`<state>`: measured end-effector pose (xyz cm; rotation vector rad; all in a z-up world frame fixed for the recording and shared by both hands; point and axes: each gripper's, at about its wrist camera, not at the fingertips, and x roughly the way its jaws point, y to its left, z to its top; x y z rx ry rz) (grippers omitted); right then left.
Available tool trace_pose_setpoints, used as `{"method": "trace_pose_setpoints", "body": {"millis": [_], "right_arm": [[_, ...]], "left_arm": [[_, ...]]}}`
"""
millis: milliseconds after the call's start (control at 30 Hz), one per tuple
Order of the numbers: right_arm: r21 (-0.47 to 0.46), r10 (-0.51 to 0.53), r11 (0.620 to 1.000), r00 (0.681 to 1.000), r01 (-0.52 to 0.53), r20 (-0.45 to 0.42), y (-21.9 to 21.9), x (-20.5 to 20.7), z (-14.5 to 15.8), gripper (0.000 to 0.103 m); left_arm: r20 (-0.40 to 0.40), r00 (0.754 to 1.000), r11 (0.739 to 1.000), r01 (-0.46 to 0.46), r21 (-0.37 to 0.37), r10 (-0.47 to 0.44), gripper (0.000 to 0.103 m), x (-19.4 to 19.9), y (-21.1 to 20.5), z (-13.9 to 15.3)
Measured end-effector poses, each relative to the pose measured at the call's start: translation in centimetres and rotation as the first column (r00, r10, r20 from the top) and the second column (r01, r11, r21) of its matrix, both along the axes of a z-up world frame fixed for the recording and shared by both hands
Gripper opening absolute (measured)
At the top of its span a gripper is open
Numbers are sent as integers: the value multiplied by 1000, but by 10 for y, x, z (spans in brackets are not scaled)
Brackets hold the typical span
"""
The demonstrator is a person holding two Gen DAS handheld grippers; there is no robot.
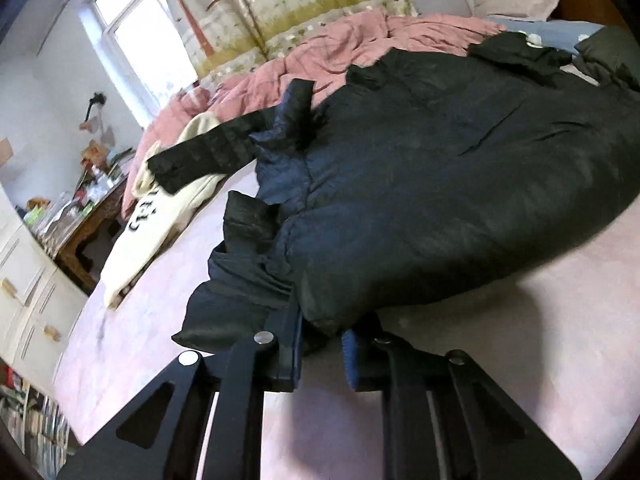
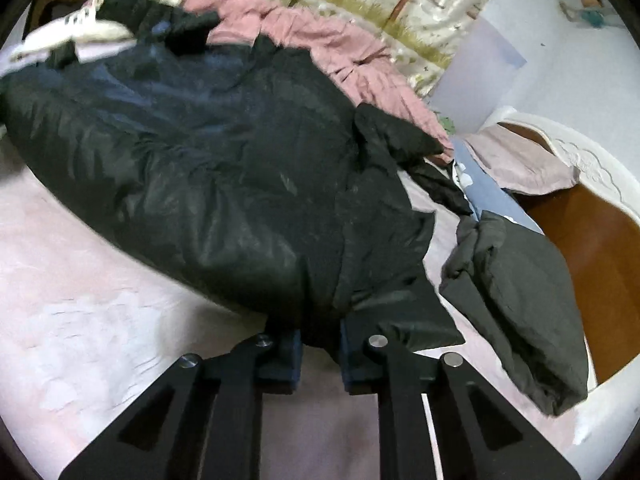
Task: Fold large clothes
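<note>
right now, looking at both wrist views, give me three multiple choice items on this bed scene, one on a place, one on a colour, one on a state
1. Where does the cream garment with black lettering lie?
A. On the bed beyond the black puffer jacket, towards the window side
B. On top of the headboard
C. Between the left gripper's jaws

2. What colour is the crumpled quilt behind the jacket?
A. Green
B. Pink
C. White

3. What state are the two grippers in?
A. Both open, clear of the cloth
B. Only the right one grips cloth
C. Both shut on the jacket's near edge

Answers:
1 A: it lies flat on the sheet past the jacket's sleeve.
2 B: its folds show pink in both views.
3 C: the left gripper and right gripper each have jacket cloth bunched between their jaws.
</note>
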<state>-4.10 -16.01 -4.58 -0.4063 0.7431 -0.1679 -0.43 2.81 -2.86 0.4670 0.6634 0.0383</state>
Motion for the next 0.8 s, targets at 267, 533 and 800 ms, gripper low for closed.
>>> {"method": "trace_pose_setpoints", "body": {"millis": [267, 533, 800], "right_arm": [[176, 47, 983, 999, -45, -5, -3, -66, 13, 16], [273, 30, 961, 998, -42, 46, -17, -67, 23, 16], [387, -31, 922, 1000, 27, 3, -20, -92, 77, 17]], "left_arm": [[-57, 998, 981, -11, -195, 0, 20, -50, 35, 20], [-54, 999, 972, -18, -234, 6, 21, -54, 38, 24], [-29, 999, 959, -37, -282, 30, 20, -87, 38, 91]]}}
